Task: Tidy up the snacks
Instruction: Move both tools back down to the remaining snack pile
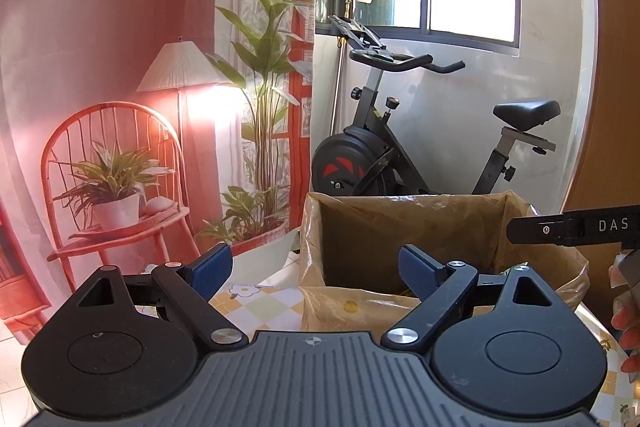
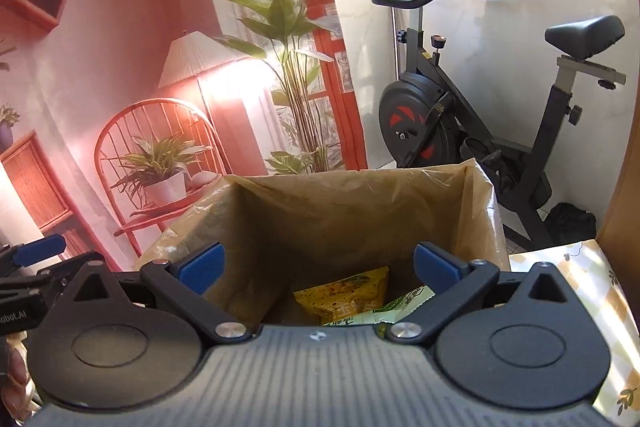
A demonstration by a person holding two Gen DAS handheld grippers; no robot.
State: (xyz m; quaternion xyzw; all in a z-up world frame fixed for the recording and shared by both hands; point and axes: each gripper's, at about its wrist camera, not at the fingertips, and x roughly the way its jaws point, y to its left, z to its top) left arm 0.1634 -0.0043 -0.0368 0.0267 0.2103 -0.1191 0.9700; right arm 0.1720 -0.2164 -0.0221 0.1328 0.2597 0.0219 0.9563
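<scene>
landmark: bag-lined box (image 2: 352, 211), open top, brown plastic liner folded over its rim so packets can drop straight in

left gripper (image 1: 316, 273): left of the box and just short of its near-left corner, aimed a bit downward; blue pads spread wide, nothing between them. Looks parked, free for the next pick

tablecloth (image 1: 256, 303): checked yellow and white with flowers, under the box, showing at its left and right sides

snacks: inside the box at the bottom. Yellow snack packet (image 2: 344, 297) lies flat, green-and-white packet (image 2: 404, 305) just right of it and touching. No packets visible outside the box in either view, so the task seems well along; cannot confirm, since most of the table is hidden

right gripper (image 2: 318, 267): directly over the box's open mouth, tilted down into it; jaws spread fully, empty. Position fits a release above the packets

person's hand (image 1: 628, 311): at the right edge beside the box, fingers wrapped on the right gripper's handle

exercise bike (image 2: 480, 115): behind the box, well apart, not part of the task
</scene>
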